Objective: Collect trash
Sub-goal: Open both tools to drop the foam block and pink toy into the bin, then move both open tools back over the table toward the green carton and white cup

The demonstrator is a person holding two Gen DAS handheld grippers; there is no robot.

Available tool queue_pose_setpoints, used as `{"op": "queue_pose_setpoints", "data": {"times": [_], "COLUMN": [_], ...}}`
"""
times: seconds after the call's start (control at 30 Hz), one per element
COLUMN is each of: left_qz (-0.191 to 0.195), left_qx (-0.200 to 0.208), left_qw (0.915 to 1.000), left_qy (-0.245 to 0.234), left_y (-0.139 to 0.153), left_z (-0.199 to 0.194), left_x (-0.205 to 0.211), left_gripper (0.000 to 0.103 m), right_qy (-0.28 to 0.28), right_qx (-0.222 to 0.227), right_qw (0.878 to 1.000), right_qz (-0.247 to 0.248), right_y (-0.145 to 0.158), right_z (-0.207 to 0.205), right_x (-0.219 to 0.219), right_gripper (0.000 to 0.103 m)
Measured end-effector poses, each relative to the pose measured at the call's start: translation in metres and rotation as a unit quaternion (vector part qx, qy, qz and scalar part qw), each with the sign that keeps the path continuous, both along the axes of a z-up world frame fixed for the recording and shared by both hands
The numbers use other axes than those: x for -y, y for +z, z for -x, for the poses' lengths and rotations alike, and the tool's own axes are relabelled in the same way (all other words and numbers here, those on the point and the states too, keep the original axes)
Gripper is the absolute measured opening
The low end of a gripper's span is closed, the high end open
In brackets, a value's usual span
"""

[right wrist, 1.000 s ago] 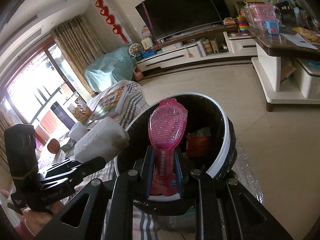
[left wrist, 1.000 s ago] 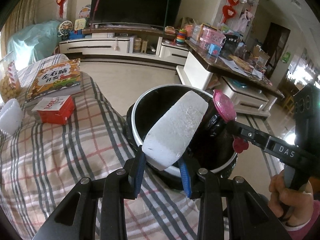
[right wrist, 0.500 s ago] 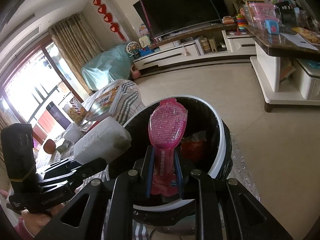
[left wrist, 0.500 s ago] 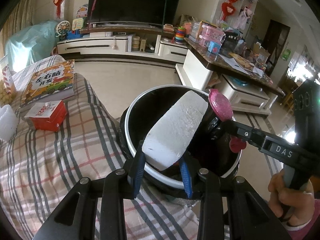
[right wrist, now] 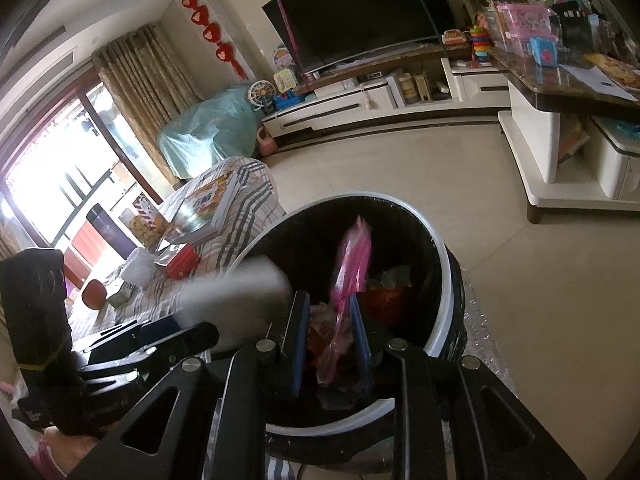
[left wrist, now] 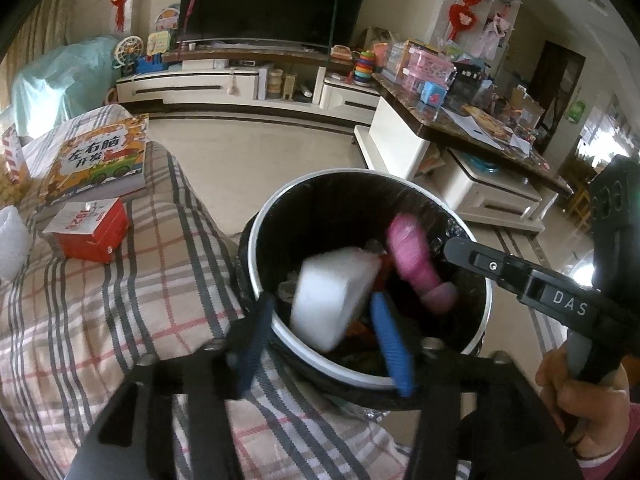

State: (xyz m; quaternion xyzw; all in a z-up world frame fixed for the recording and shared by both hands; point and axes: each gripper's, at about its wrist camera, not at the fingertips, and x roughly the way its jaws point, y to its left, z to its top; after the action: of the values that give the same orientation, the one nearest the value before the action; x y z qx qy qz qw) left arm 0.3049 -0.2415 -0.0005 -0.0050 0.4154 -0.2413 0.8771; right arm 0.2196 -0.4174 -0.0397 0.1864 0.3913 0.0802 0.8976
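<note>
A round black bin with a white rim (left wrist: 256, 240) (right wrist: 442, 248) stands beside a plaid-covered seat. My left gripper (left wrist: 324, 332) is open over the bin; a white foam block (left wrist: 332, 296) (right wrist: 240, 284), motion-blurred, is dropping between its blue pads into the bin. My right gripper (right wrist: 330, 344) is open over the same bin; a pink wrapper (right wrist: 352, 260) (left wrist: 412, 256), also blurred, is falling free between its pads. Red and other trash lies inside the bin.
On the plaid cloth (left wrist: 100, 300) lie a red box (left wrist: 90, 230), a children's book (left wrist: 96, 160) and a white foam piece (left wrist: 10, 240). A marble coffee table (left wrist: 460, 132) and a TV stand (left wrist: 240, 84) stand beyond the tiled floor.
Both grippers opened over the bin. The foam block and the pink wrapper left the jaws and are falling into the bin.
</note>
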Motion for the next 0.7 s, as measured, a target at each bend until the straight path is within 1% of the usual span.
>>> {"op": "queue_pose_setpoints", "data": {"times": [0.07,0.13,0.17,0.23,0.27,0.33,0.37,0.4,0.47,0.7], "left_qz": [0.004,0.004,0.005,0.009,0.009,0.012,0.013,0.016,0.022,0.031], "left_qx": [0.001,0.001,0.002,0.001,0.000,0.001,0.003,0.005,0.009,0.016], "left_qw": [1.0000,1.0000,1.0000,0.9999,0.9998,0.9994,0.9991,0.9987,0.9977,0.9920], "left_qy": [0.001,0.006,0.007,0.013,0.017,0.032,0.039,0.048,0.064,0.121], "left_y": [0.000,0.000,-0.001,-0.002,-0.004,-0.006,-0.006,-0.006,-0.006,-0.005], "left_z": [0.001,0.005,0.007,0.012,0.015,0.025,0.029,0.035,0.045,0.077], "left_x": [-0.004,-0.009,-0.012,-0.021,-0.027,-0.040,-0.047,-0.055,-0.071,-0.126], "left_gripper": [0.059,0.060,0.061,0.062,0.063,0.063,0.063,0.066,0.069,0.069], "right_qy": [-0.002,-0.006,-0.007,-0.008,-0.008,-0.005,-0.004,-0.002,0.003,0.035], "right_qx": [0.000,0.004,0.005,0.010,0.011,0.013,0.014,0.015,0.015,0.022], "right_qw": [1.000,1.000,1.000,1.000,1.000,1.000,1.000,1.000,1.000,0.999], "right_qz": [-0.001,0.000,0.001,-0.001,-0.001,-0.005,-0.008,-0.010,-0.014,-0.019], "right_y": [0.001,0.003,0.003,0.005,0.005,0.006,0.007,0.007,0.008,0.012], "right_z": [0.001,0.003,0.004,0.008,0.010,0.012,0.013,0.016,0.019,0.027], "right_x": [-0.001,-0.002,-0.002,-0.006,-0.008,-0.013,-0.015,-0.019,-0.027,-0.065], "right_gripper": [0.032,0.043,0.046,0.062,0.066,0.085,0.088,0.089,0.089,0.092]}}
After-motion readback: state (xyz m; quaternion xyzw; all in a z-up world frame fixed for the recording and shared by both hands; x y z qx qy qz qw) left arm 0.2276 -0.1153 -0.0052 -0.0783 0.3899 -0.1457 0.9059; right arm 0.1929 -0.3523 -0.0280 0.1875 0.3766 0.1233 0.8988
